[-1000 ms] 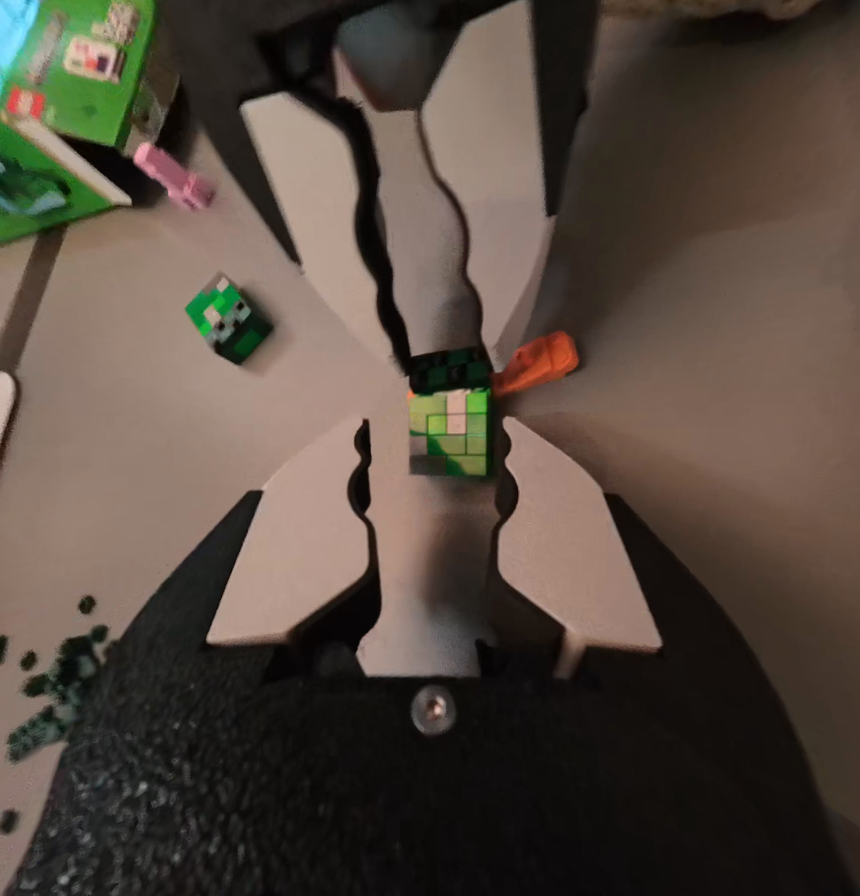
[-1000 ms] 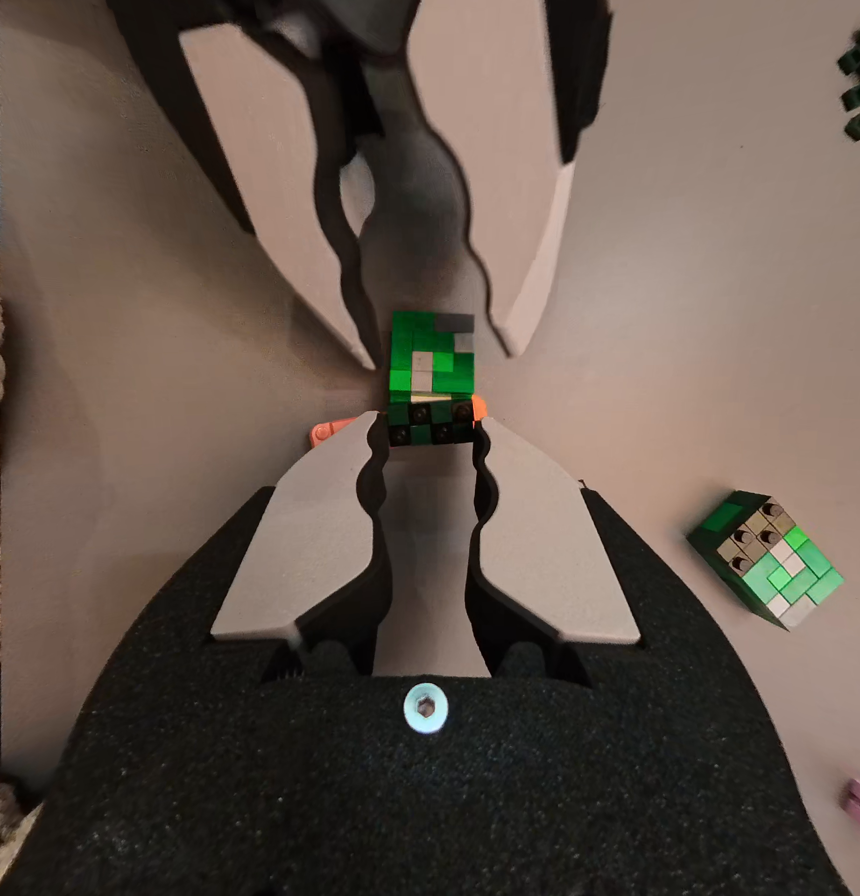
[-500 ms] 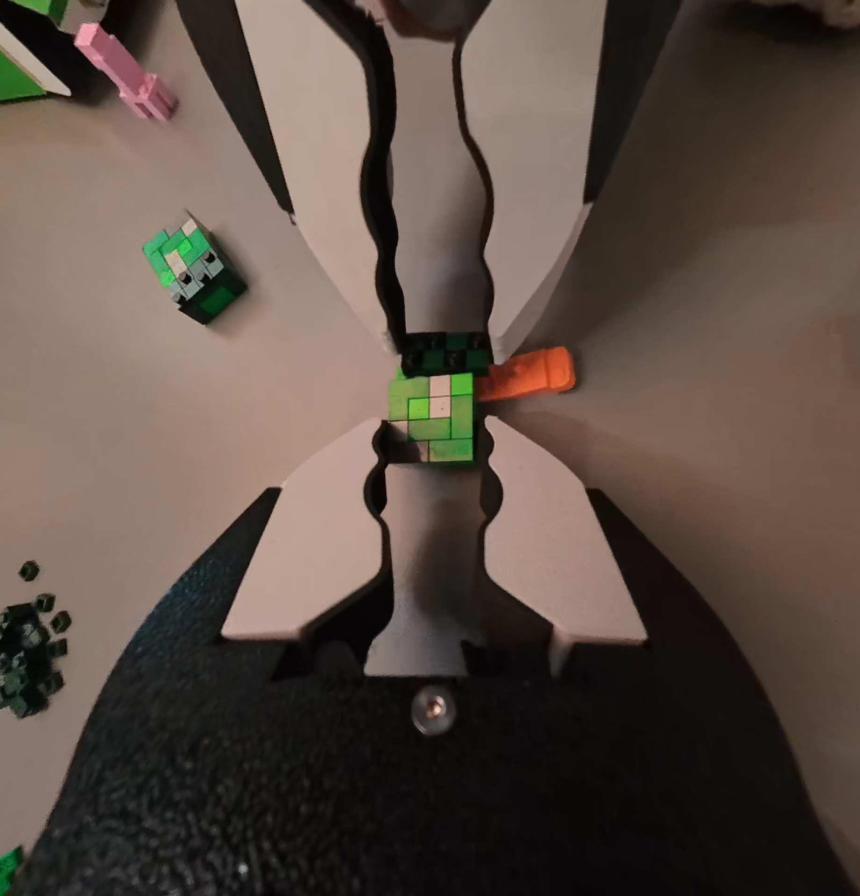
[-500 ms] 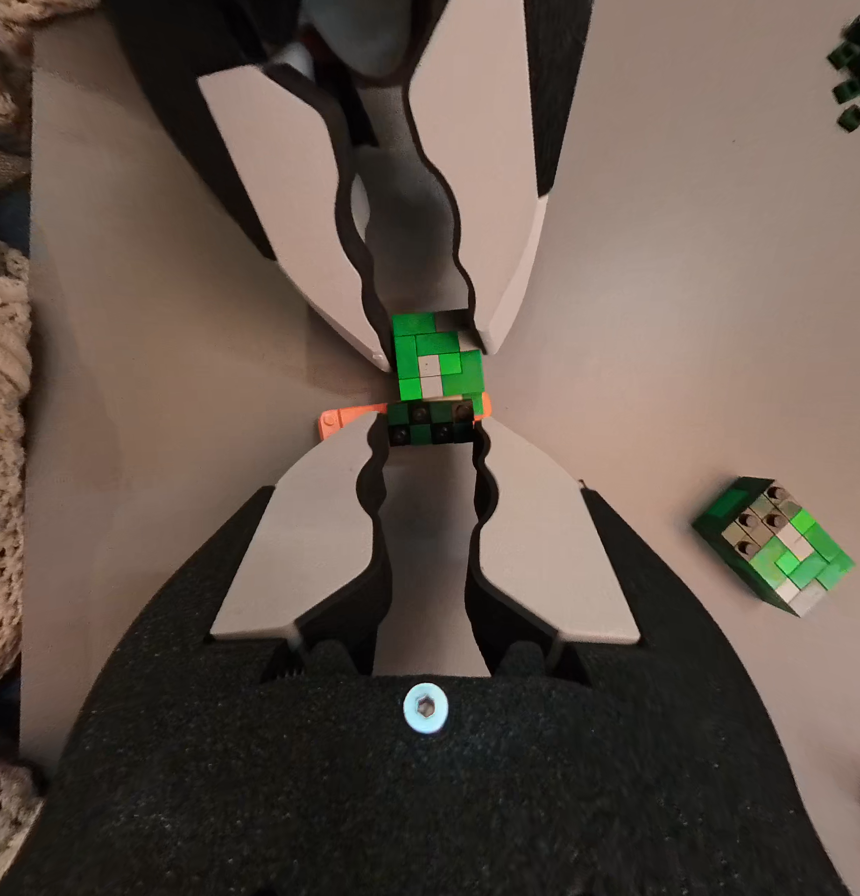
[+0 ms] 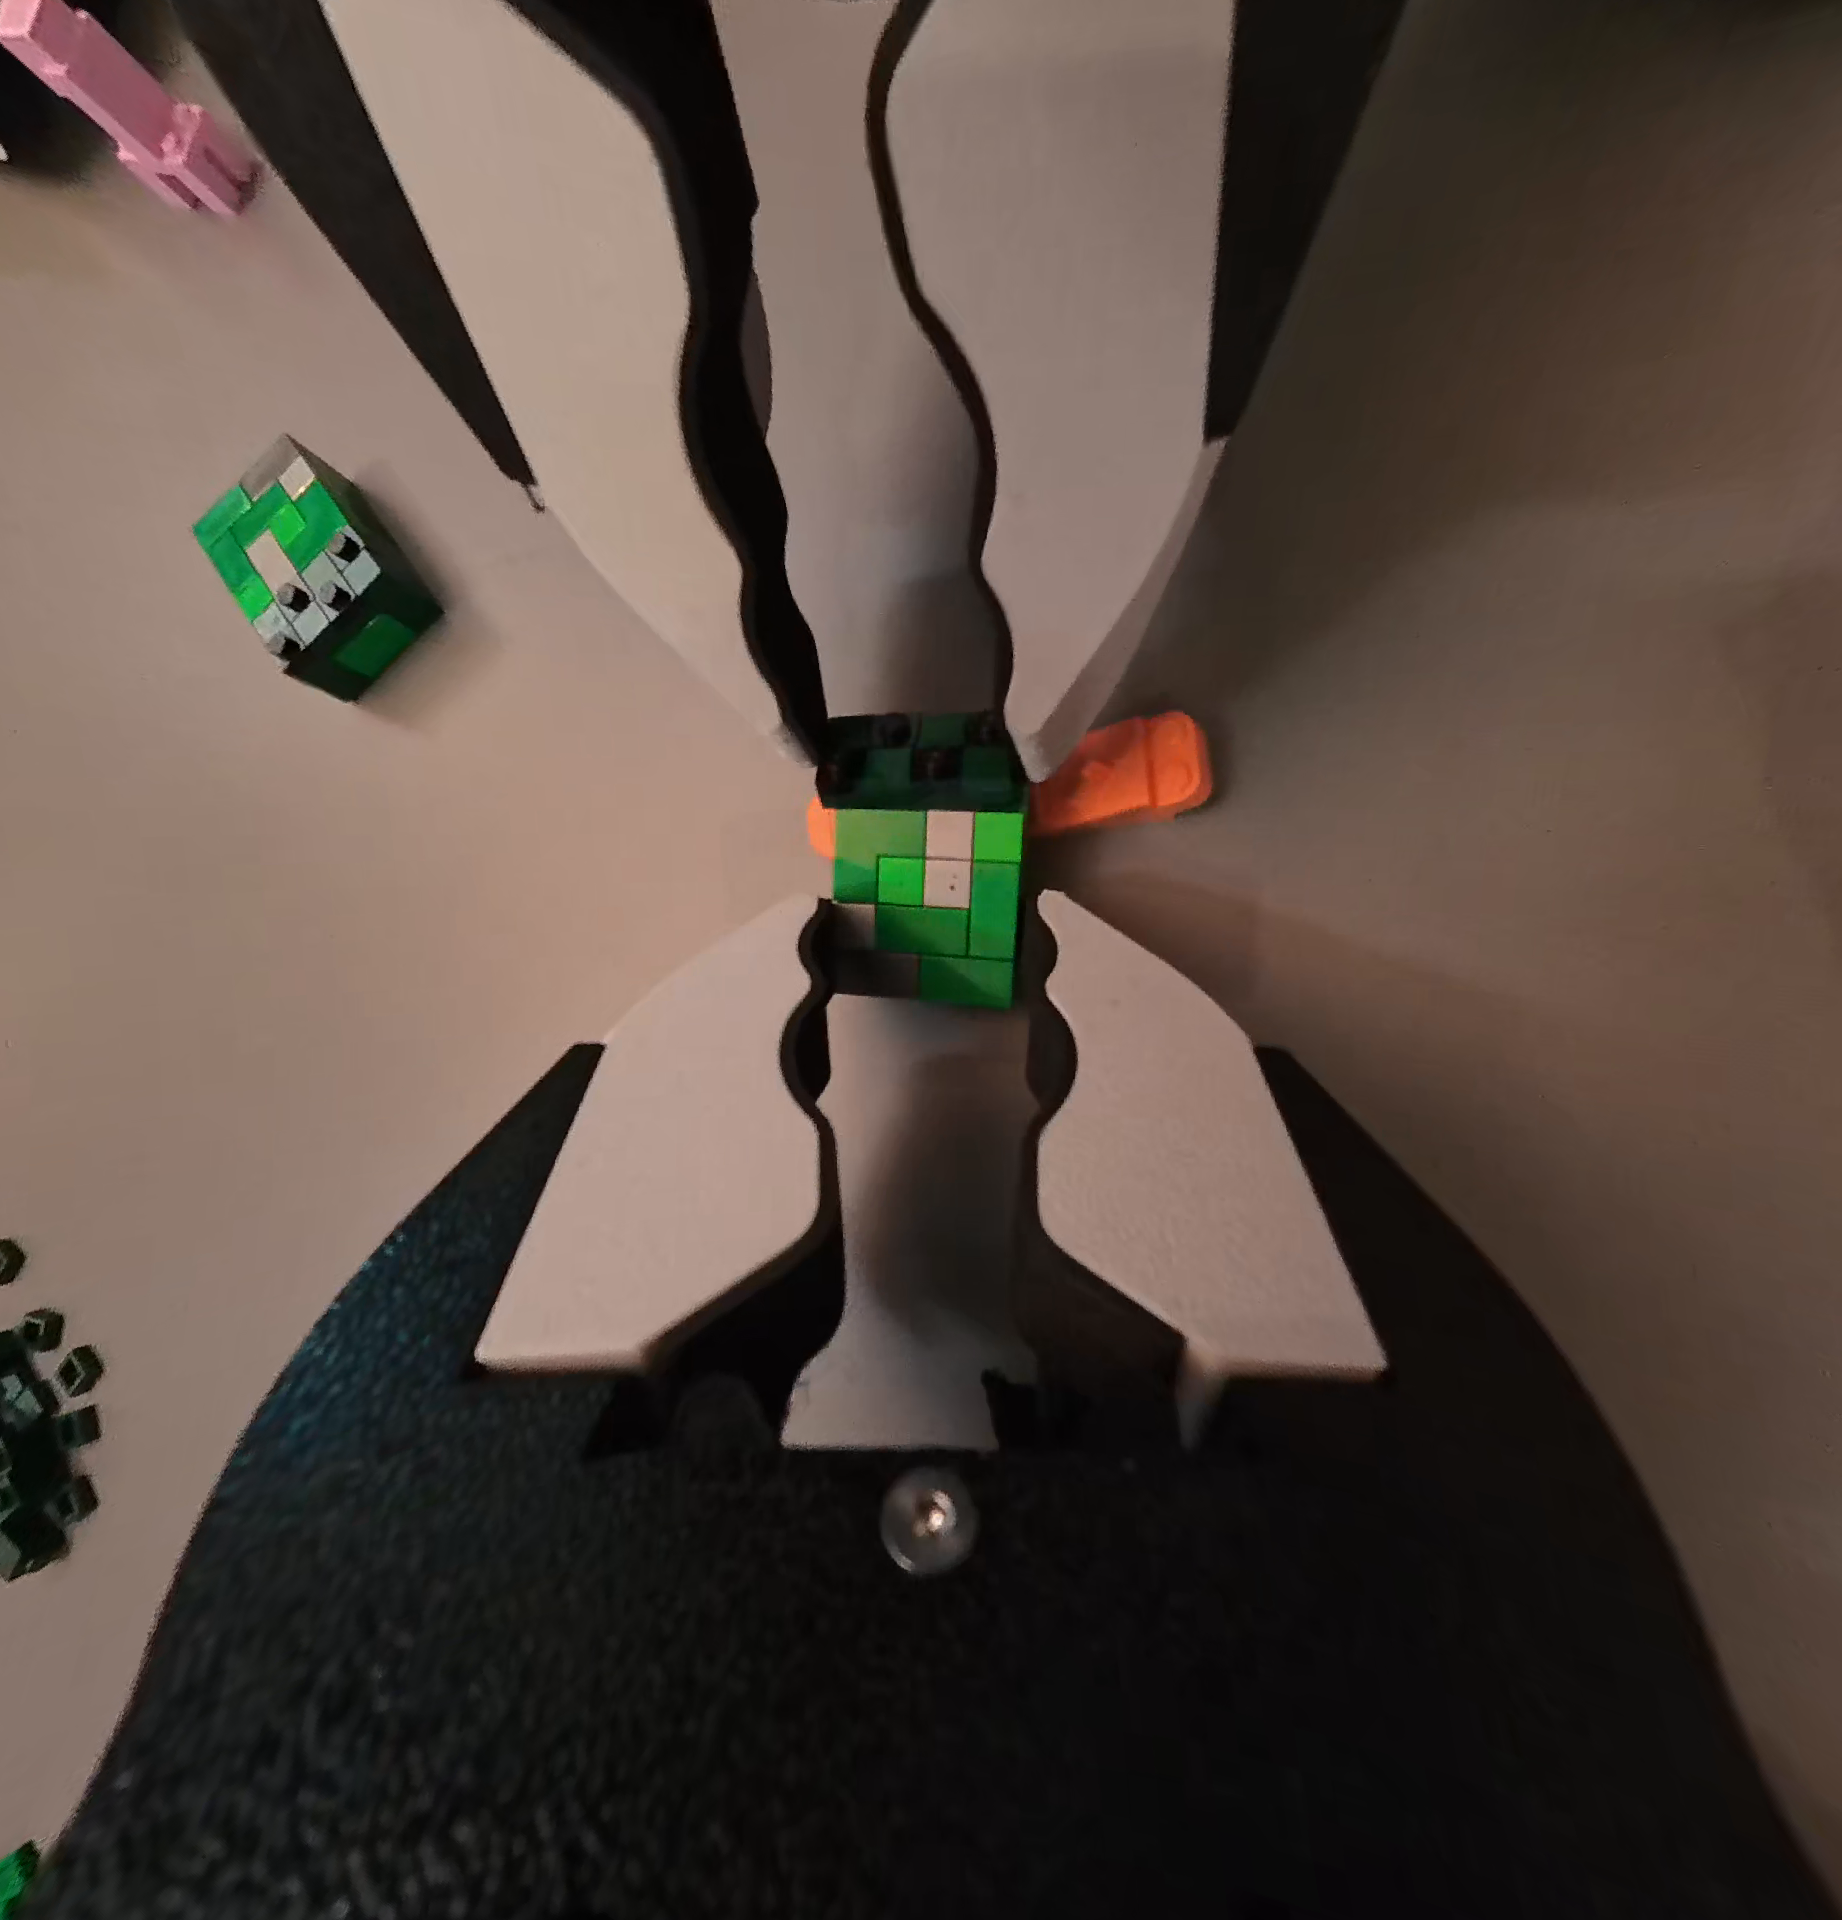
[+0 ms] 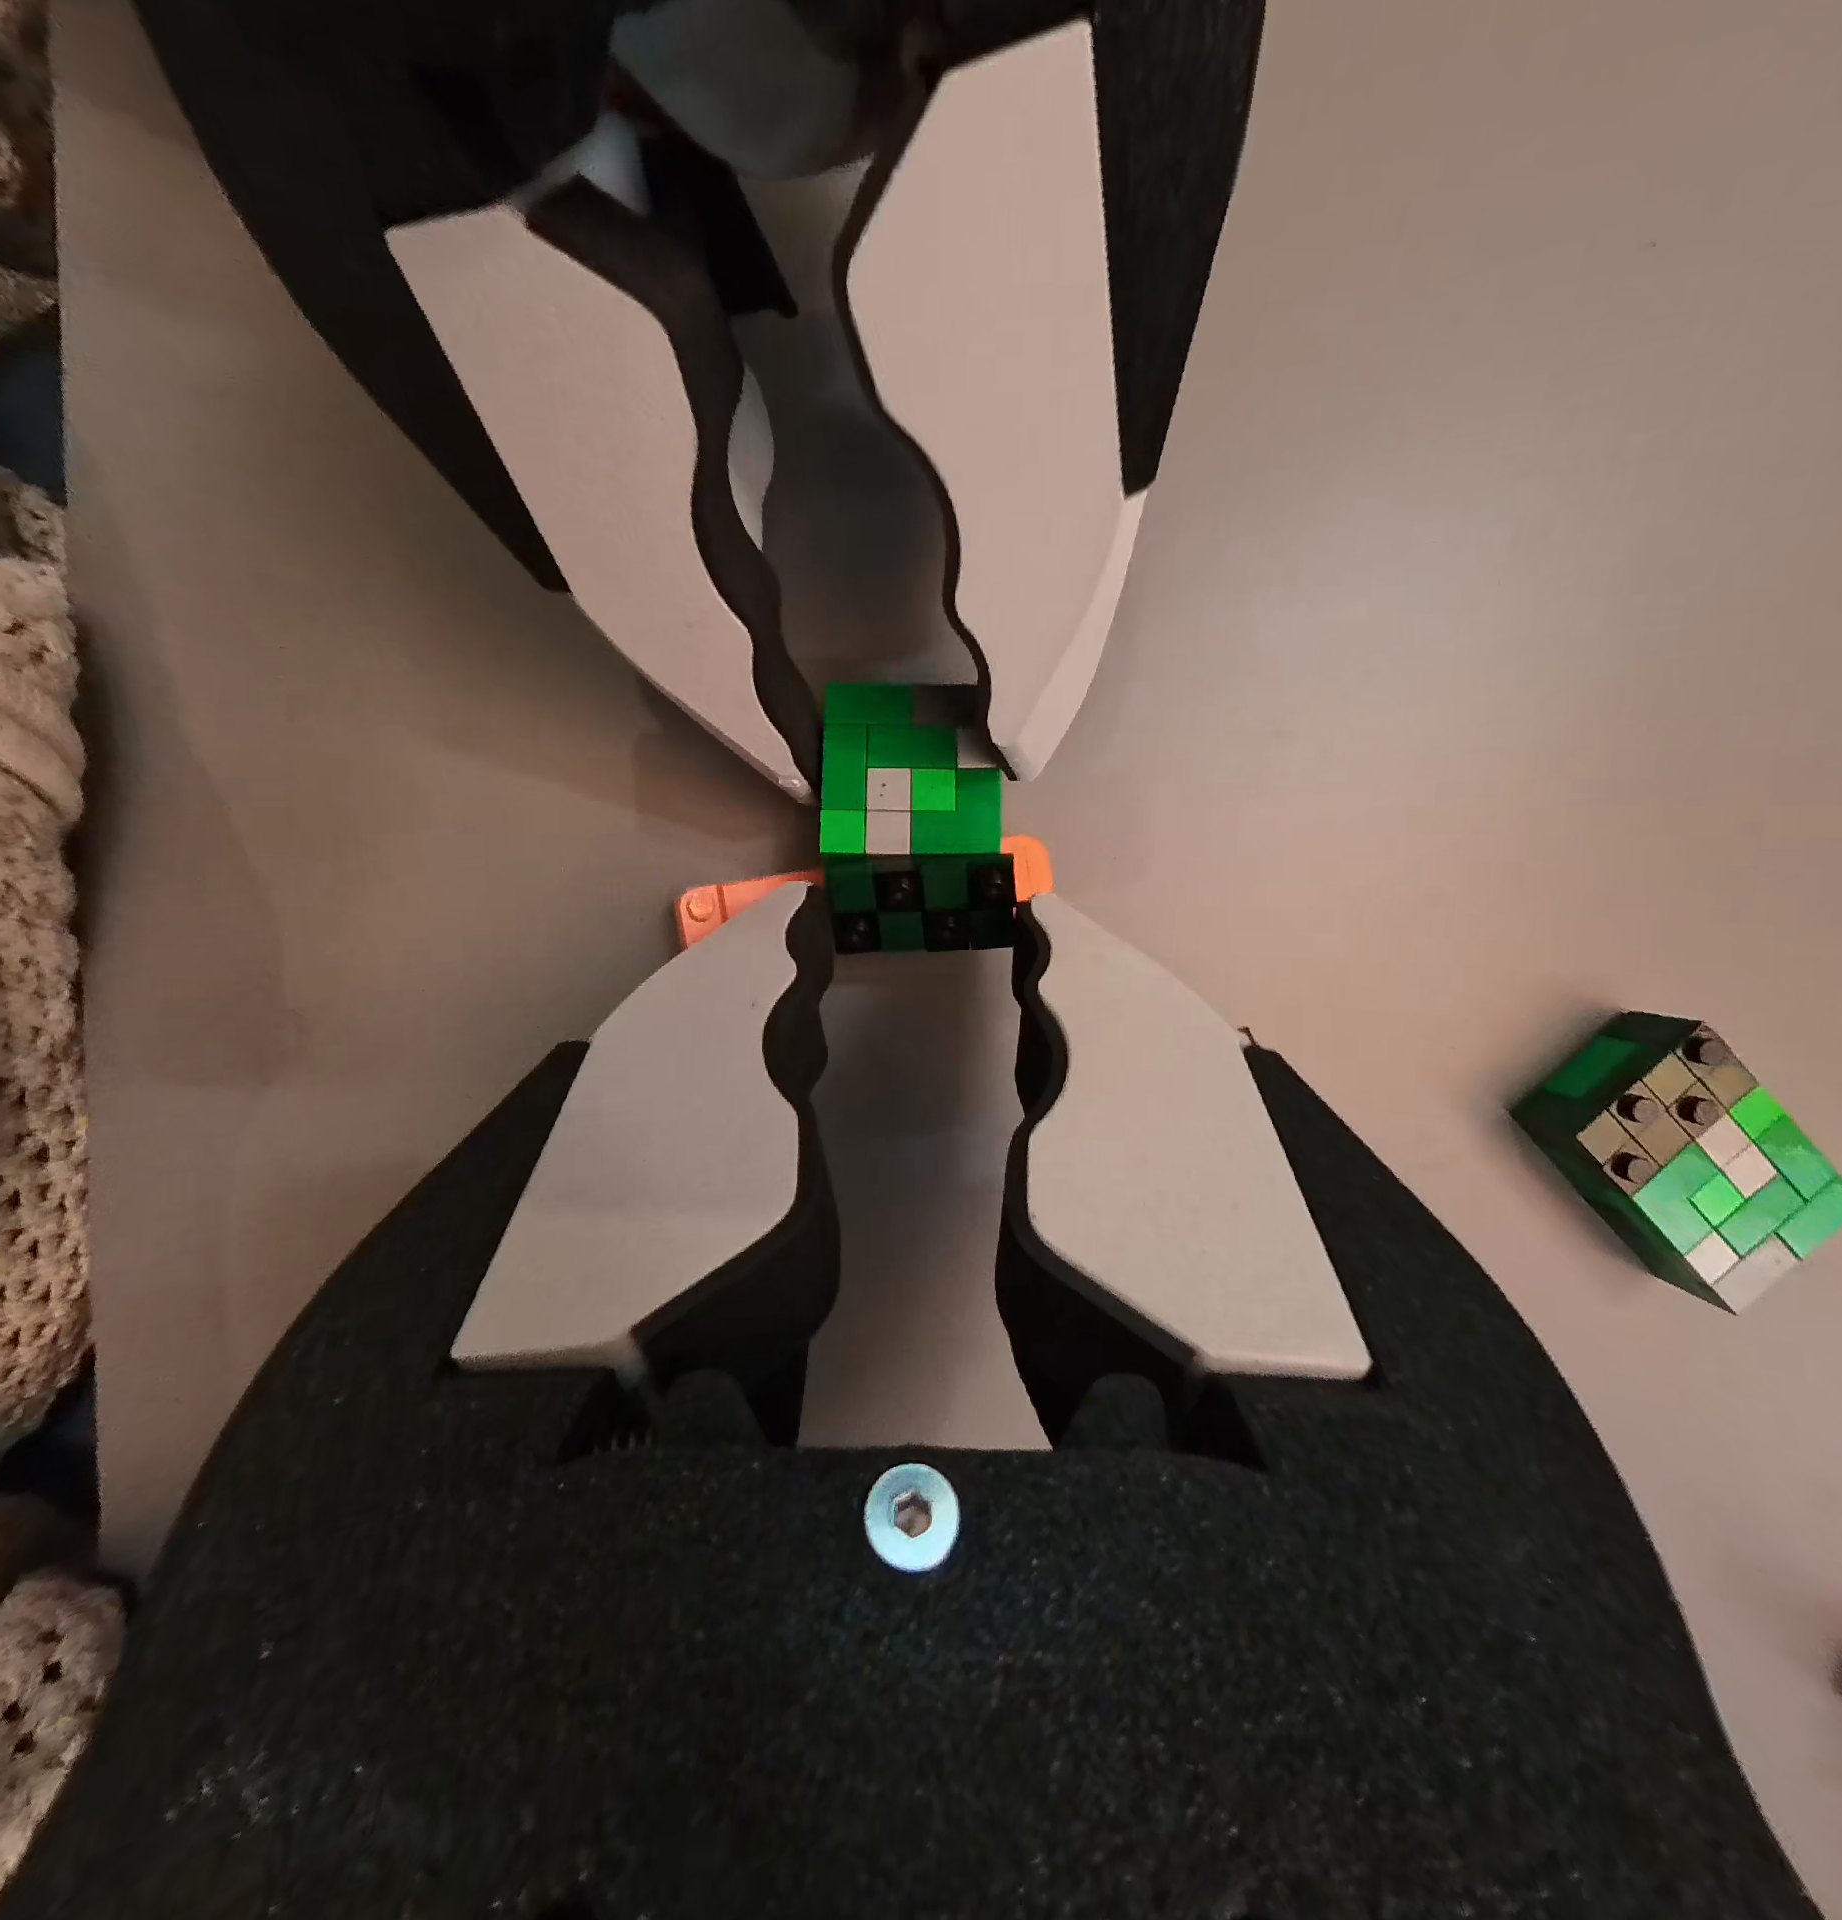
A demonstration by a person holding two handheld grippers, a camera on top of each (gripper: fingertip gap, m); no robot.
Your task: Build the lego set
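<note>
Grippers closer, 2 on block (image 5: 927,899) (clamped)

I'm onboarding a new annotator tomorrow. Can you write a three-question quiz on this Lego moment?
1. True or false: the left gripper and the right gripper meet tip to tip at the same small green tiled Lego block.
2. What colour is the flat plastic tool lying on the table under that block?
3. The second green Lego block lying apart on the beige table is: A) gripped, B) free, C) stacked on another.

Key: 1 true; 2 orange; 3 B.
</note>
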